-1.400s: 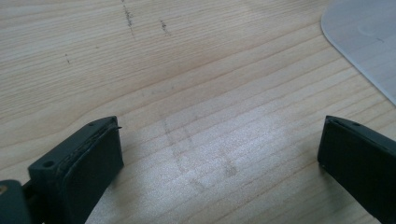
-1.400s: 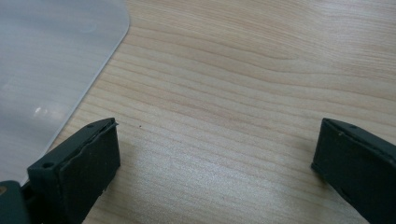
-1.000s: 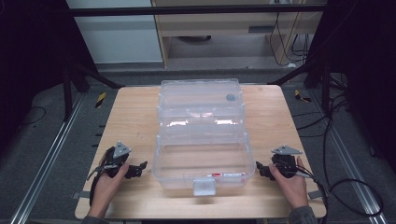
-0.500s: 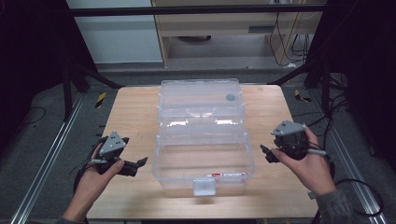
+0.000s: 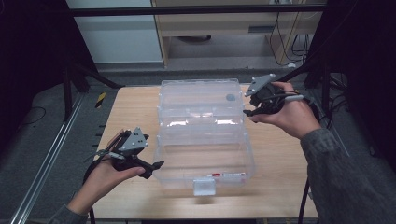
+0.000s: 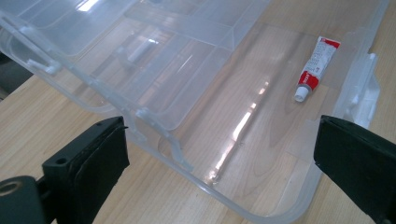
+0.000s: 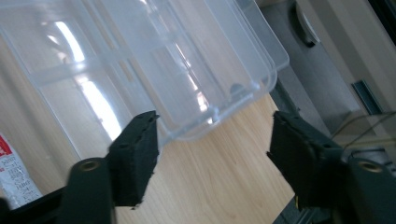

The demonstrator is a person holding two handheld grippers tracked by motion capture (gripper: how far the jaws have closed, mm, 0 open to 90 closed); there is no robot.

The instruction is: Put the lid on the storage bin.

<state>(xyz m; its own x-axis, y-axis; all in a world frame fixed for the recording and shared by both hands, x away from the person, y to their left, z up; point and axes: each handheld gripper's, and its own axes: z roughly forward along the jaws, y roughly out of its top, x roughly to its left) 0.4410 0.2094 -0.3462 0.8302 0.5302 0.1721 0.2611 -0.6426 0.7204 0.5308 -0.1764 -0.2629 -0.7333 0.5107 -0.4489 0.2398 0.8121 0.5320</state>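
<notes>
A clear plastic storage box lies open in the middle of the wooden table, its lid folded flat behind it. A small red-and-white tube lies in the base, near the front wall. My left gripper hovers at the box's front left corner, and in its own view the left gripper is open wide with the box rim between the jaws. My right gripper is at the lid's right edge; it is open around a lid corner, holding nothing.
The wooden table has bare strips left and right of the box. A white latch sticks out at the box front. Metal frame legs, cables and a cabinet stand beyond the far edge.
The right hand lifted its gripper from the box's front right corner and carried it back to the lid's right edge. The left gripper rose slightly and stayed near the front left corner.
</notes>
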